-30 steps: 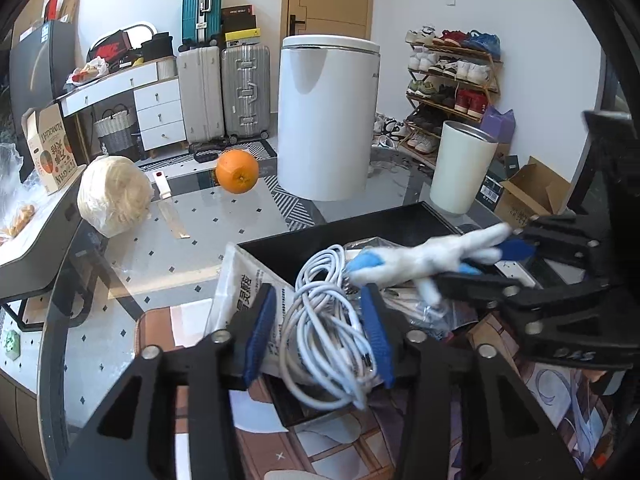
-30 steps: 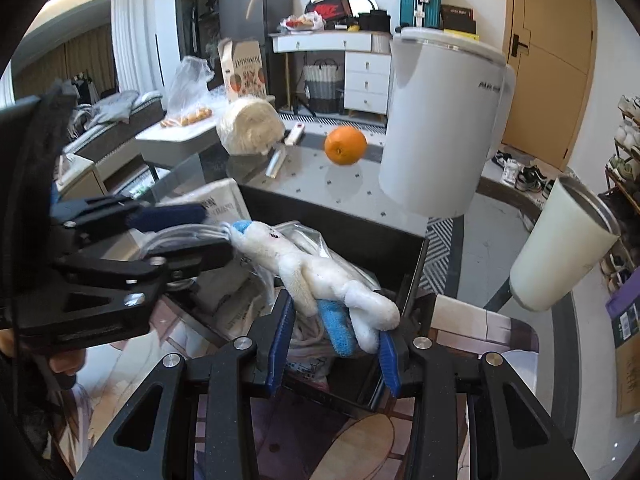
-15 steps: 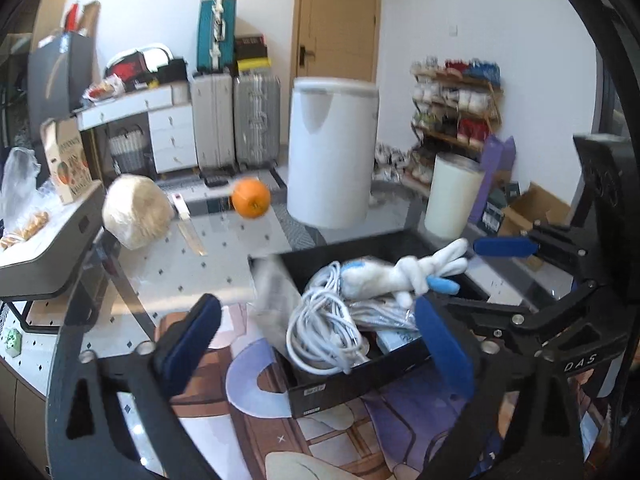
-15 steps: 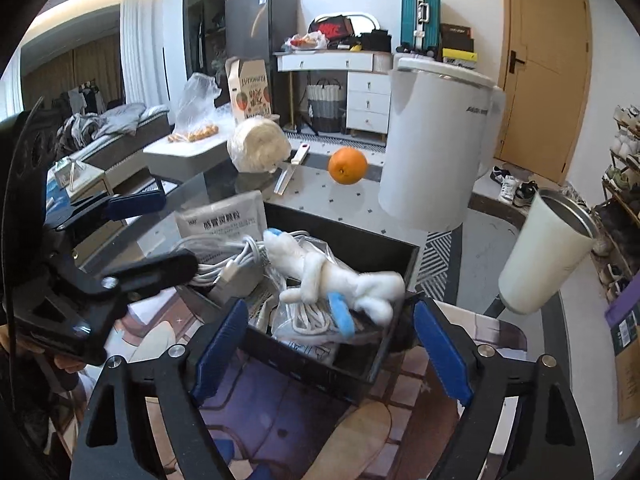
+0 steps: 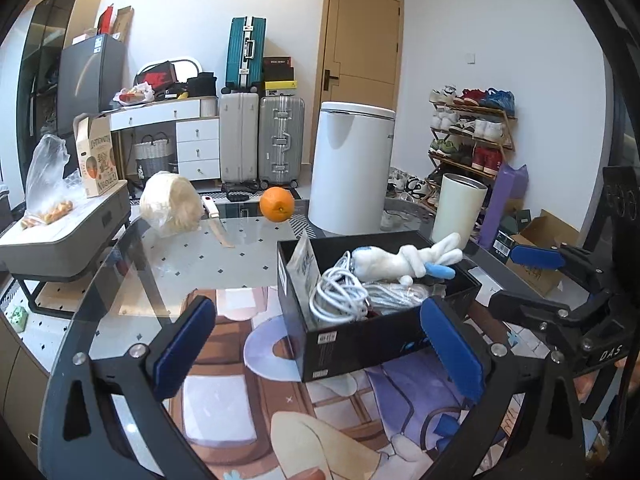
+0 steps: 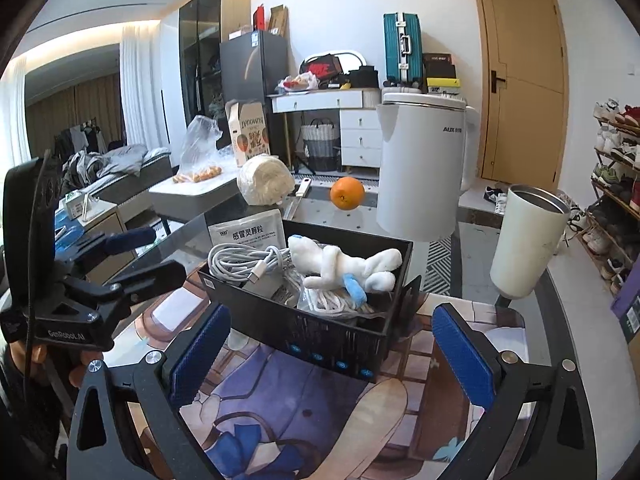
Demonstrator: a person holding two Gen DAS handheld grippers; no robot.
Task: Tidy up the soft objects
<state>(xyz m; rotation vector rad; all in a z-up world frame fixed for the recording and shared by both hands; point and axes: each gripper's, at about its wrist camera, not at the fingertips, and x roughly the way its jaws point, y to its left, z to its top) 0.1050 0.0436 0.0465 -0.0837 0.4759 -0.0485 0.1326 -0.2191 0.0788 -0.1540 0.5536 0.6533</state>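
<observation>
Round orange fruit on glass tabletop, near tall white cylindrical bin. Pale wrapped round bundle left of orange, knife between them. Cream steel tumbler at table's right edge. Teal suitcase atop silver ones.

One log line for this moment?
left hand-held gripper: open | right hand-held gripper: open | plush rabbit: lying on cables in black box
</observation>
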